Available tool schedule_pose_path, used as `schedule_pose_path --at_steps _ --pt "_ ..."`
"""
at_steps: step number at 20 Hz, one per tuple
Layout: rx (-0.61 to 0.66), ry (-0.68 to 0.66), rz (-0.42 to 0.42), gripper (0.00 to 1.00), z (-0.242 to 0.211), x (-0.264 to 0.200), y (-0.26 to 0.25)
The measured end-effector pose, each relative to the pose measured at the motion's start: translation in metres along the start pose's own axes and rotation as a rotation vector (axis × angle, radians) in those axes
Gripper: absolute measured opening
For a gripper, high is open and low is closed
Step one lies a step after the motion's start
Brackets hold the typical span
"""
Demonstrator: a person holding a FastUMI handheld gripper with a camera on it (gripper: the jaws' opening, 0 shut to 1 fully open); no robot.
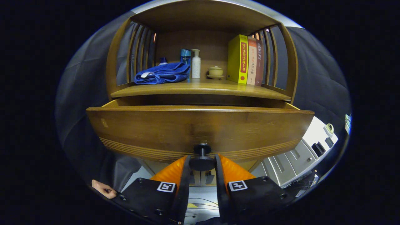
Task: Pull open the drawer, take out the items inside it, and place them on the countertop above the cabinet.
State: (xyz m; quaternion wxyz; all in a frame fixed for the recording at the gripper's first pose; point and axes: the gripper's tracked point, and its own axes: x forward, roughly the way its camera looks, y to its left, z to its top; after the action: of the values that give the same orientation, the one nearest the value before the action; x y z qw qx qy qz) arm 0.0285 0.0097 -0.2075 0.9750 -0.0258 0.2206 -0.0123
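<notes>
Between jaws, drawer knob (202, 157) pinched, gripper (202, 164) closed on it. Drawer (200, 131) at 12 o'clock part open; stiff wood, likely heavy. Small knob could slip.

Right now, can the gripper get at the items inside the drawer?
Probably not yet: the gripper sits low at the knob, and the drawer front stands between it and the hidden interior.

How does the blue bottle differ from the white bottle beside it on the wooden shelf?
The blue bottle is shorter with a wide flat cap, partly hidden behind the folded blue towel; the white bottle is taller with a narrow pump top, fully visible. Both stand upright.
</notes>
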Motion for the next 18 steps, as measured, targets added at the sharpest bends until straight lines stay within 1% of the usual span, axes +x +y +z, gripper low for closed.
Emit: schedule_pose_path --at_steps 9,15,18 --pt "0.001 0.021 0.009 0.48 -0.022 -0.044 0.002" --pt "0.004 0.067 0.018 0.48 -0.045 -0.064 0.003" --pt "0.016 0.065 0.018 0.48 -0.047 -0.074 0.003"
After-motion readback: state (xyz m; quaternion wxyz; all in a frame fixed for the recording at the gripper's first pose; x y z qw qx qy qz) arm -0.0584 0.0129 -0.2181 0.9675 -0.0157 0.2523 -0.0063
